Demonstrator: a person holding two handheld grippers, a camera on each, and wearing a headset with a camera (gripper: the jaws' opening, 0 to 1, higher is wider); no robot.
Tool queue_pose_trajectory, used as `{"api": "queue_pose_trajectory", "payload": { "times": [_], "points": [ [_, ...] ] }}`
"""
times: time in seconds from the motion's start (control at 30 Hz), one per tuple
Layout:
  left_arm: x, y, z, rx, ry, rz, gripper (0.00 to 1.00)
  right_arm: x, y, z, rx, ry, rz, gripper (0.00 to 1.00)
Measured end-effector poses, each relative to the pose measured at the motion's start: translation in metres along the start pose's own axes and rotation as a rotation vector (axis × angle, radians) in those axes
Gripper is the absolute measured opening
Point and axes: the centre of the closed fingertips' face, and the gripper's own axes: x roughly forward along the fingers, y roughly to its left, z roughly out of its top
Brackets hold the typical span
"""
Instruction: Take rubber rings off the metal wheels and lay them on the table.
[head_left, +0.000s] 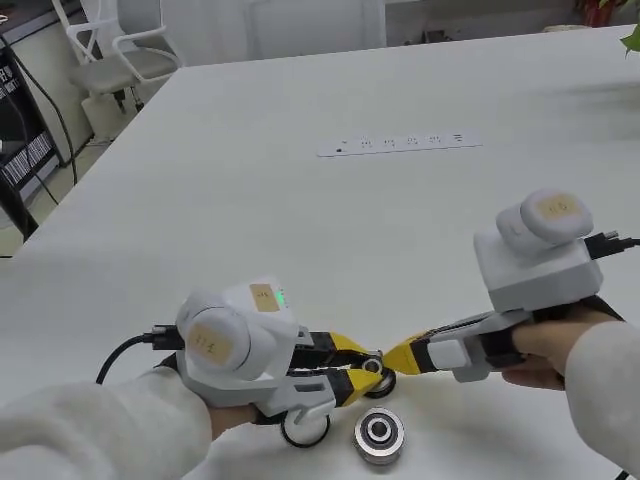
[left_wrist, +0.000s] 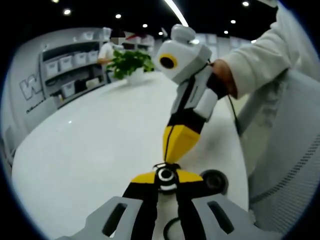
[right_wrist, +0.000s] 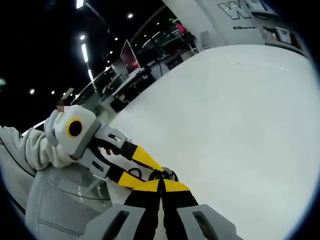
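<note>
My left gripper (head_left: 365, 368) is shut on a small metal wheel (left_wrist: 166, 178) with a black rubber ring (left_wrist: 164, 165) round its rim, held just above the white table (head_left: 300, 200). My right gripper (head_left: 392, 360) comes in from the right, its yellow jaws pressed together on the ring at the wheel's edge (right_wrist: 167, 175). In the right gripper view the left gripper (right_wrist: 131, 170) reaches in from the left. A second metal wheel (head_left: 379, 435) lies flat on the table near the front edge. A loose black rubber ring (head_left: 305, 428) lies beside it, under the left gripper.
A recessed power strip (head_left: 400, 143) sits mid-table. White chairs (head_left: 120, 50) stand beyond the far left corner. A potted plant (left_wrist: 131, 62) stands on the table's far end, and a person (left_wrist: 107, 50) stands at shelves behind it.
</note>
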Motion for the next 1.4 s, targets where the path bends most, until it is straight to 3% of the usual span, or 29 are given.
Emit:
{"api": "queue_pose_trajectory", "payload": {
  "times": [0.67,0.73,0.77,0.8,0.83,0.87,0.93,1.2,1.33,1.4],
  "points": [
    [0.000,0.000,0.000,-0.003,-0.002,0.002,0.14,0.001,0.004,0.002,-0.005,-0.013,0.020,0.00],
    [0.000,0.000,0.000,-0.003,-0.002,0.002,0.14,0.002,0.007,0.004,0.000,-0.024,0.039,0.00],
    [0.000,0.000,0.000,-0.003,-0.003,0.003,0.14,0.002,0.019,0.021,0.023,-0.111,0.093,0.00],
    [0.000,0.000,0.000,-0.006,-0.004,0.005,0.14,0.000,0.022,0.019,0.023,-0.068,0.089,0.00],
    [0.000,0.000,0.000,-0.007,-0.005,0.005,0.14,0.001,0.014,0.017,-0.055,-0.061,0.025,0.00],
    [0.000,0.000,0.000,-0.007,-0.006,0.005,0.14,0.002,0.017,0.015,-0.060,-0.061,0.030,0.00],
    [0.000,0.000,0.000,-0.008,-0.006,0.006,0.14,0.004,0.019,0.013,-0.004,-0.055,0.061,0.00],
    [0.001,0.000,0.002,-0.022,-0.003,0.020,0.14,0.002,0.007,0.009,0.000,-0.043,0.004,0.00],
    [0.000,0.001,0.002,-0.089,0.020,0.010,0.14,0.001,0.006,0.005,-0.007,-0.032,-0.012,0.00],
    [-0.002,0.000,0.002,-0.068,0.033,0.002,0.16,0.001,0.005,0.005,-0.006,-0.031,-0.016,0.00]
  ]
}}
